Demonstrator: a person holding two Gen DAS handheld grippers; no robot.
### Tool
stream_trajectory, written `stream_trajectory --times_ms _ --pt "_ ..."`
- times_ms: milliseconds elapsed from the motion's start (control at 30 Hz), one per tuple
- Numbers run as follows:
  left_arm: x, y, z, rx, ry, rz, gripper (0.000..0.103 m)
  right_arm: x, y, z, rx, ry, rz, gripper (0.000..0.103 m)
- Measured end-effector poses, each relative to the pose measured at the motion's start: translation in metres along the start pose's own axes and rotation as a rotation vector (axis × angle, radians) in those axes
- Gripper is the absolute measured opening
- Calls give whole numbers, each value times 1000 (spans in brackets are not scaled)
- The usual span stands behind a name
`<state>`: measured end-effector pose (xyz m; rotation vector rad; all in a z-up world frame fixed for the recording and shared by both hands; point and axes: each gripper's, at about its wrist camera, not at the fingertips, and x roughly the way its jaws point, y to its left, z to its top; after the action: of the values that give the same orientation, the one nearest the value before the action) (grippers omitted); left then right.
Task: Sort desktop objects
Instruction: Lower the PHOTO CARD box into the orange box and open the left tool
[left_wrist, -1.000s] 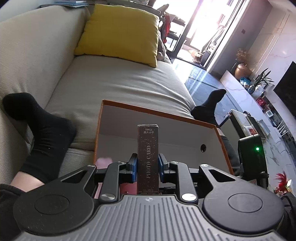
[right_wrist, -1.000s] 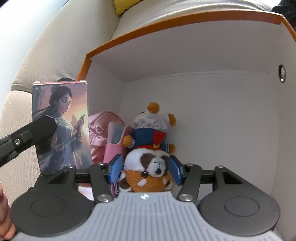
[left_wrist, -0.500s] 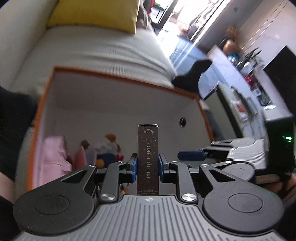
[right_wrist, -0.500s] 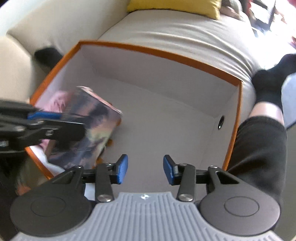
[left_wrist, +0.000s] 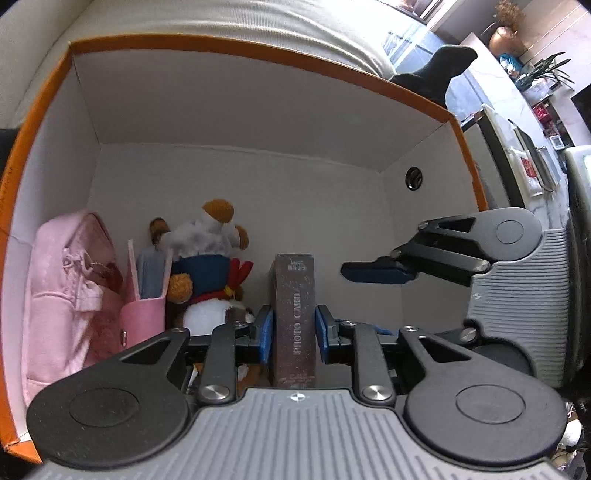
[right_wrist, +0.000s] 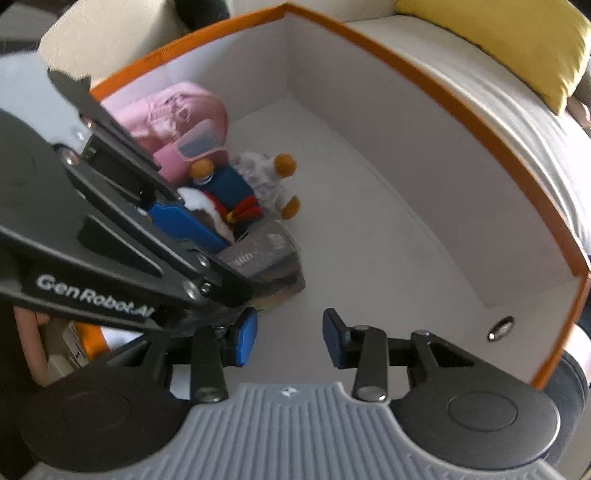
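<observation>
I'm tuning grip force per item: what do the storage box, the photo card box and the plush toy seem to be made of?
Storage box: likely rigid paperboard, with flat matte white walls, an orange edge and sharp folded corners.
Photo card box, held in the left gripper: thin printed cardboard, dark speckled, straight edges; slight sheen at most.
Plush toy: soft fuzzy fabric, presumably stuffed, with woolly white fleece and felt-like red trim.

Left wrist view: close, level, facing into orange box. Right wrist view: higher, angled down (from right). Both share box interior, plush toy.
</observation>
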<state>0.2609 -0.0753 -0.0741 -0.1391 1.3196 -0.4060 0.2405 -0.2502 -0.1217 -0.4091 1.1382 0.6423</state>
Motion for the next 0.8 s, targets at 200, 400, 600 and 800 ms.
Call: stream_trajectory --times_ms 200,400,600,800 --pt "-15 1 -3 28 -27 -27 31 2 1 0 -7 13 6 38" --pt "-57 16 -16 40 -148 9 31 7 5 6 -48 51 15 34" --pt "-75 40 -30 -15 -193 43 31 15 14 18 -56 70 55 17" --pt "-74 44 -34 -12 -214 48 31 22 24 36 20 138 112 4"
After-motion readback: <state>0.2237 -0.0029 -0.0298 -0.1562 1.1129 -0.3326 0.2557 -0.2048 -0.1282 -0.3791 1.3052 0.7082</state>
